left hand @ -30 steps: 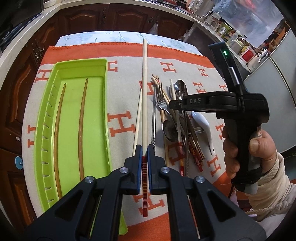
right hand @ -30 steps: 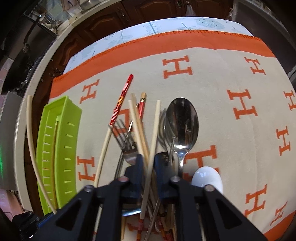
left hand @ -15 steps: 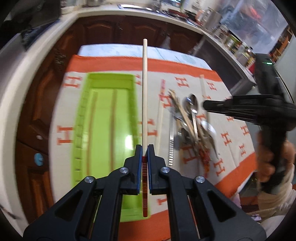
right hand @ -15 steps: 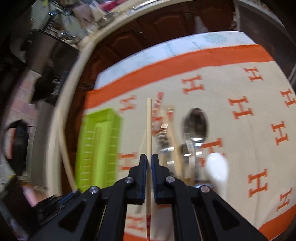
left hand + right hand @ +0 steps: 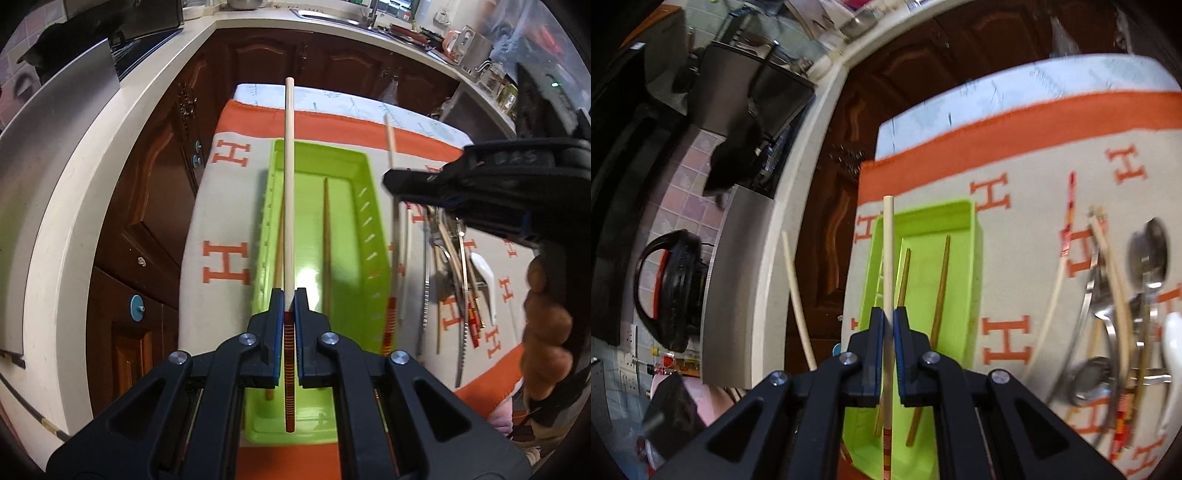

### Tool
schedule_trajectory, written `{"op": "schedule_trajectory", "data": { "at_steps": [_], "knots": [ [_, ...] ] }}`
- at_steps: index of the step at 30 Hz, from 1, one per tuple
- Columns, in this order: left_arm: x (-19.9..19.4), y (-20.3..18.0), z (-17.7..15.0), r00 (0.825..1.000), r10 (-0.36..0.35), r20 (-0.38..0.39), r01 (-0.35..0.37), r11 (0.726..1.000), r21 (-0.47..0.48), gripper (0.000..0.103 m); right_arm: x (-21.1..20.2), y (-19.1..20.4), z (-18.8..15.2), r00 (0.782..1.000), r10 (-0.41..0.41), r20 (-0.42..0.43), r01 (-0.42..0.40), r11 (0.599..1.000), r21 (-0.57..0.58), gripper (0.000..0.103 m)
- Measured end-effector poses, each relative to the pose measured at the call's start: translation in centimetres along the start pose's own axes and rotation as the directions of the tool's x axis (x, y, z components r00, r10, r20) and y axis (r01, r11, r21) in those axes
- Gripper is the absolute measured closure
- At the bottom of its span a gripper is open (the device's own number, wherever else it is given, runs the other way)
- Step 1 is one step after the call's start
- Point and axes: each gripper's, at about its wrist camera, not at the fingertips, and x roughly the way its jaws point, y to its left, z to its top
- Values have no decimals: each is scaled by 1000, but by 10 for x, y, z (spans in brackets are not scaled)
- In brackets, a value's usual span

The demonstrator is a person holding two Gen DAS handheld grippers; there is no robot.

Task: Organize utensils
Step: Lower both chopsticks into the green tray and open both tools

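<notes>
My left gripper [image 5: 290, 302] is shut on a pale chopstick [image 5: 289, 184] with a red striped end, held above the left side of the green tray [image 5: 321, 149]. Two brown chopsticks [image 5: 325, 240] lie lengthwise in that tray. My right gripper [image 5: 888, 319] is shut on a matching pale chopstick [image 5: 888, 258], also above the green tray [image 5: 923, 212] and its brown chopsticks [image 5: 940, 288]. In the left wrist view the right gripper [image 5: 391, 181] hangs over the tray's right wall. The utensil pile [image 5: 1115, 295] lies to the right on the cloth.
The pile [image 5: 454, 258] holds forks, metal spoons [image 5: 1148, 247], striped chopsticks and a white ceramic spoon [image 5: 484, 273]. An orange-and-cream H-pattern cloth [image 5: 225, 221] covers the table. Dark cabinets and a pale countertop [image 5: 110, 155] curve round the left; a black appliance [image 5: 668, 291] stands there.
My right gripper lifted a pale chopstick out of the pile and carried it left over the tray. My left gripper moved left with its chopstick, now above the tray.
</notes>
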Motion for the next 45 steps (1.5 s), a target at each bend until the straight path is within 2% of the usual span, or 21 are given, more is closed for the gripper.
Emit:
{"op": "schedule_trajectory", "data": {
  "at_steps": [7,14,19,26,35,38,40,45],
  "knots": [
    [32,11,1,999,-1,-50,1,1000,-4,100,42,-2,-8,996,-38,-77,39,999,15,98],
    [41,16,2,998,-8,-55,7,1000,-15,100,64,-3,-18,989,-70,-129,71,997,6,97],
    [41,15,2,999,-14,-52,13,1000,-13,100,58,-5,-20,988,-98,-118,98,995,-9,96],
    [44,10,4,998,-25,-58,24,1000,-6,100,48,5,-22,989,-98,-109,92,994,-62,96],
    [45,4,8,998,-8,-55,8,1000,13,100,52,3,-22,985,-115,-129,109,993,-56,95],
    [44,4,8,998,-17,-60,17,1000,4,100,52,1,-23,982,-118,-148,110,992,-58,91],
    [43,5,9,998,-24,-60,24,1000,-4,100,50,1,-25,982,-120,-146,111,992,-64,84],
    [40,7,9,998,-30,-58,29,999,-20,100,42,0,-28,984,-115,-140,105,992,-74,82]
  ]
}}
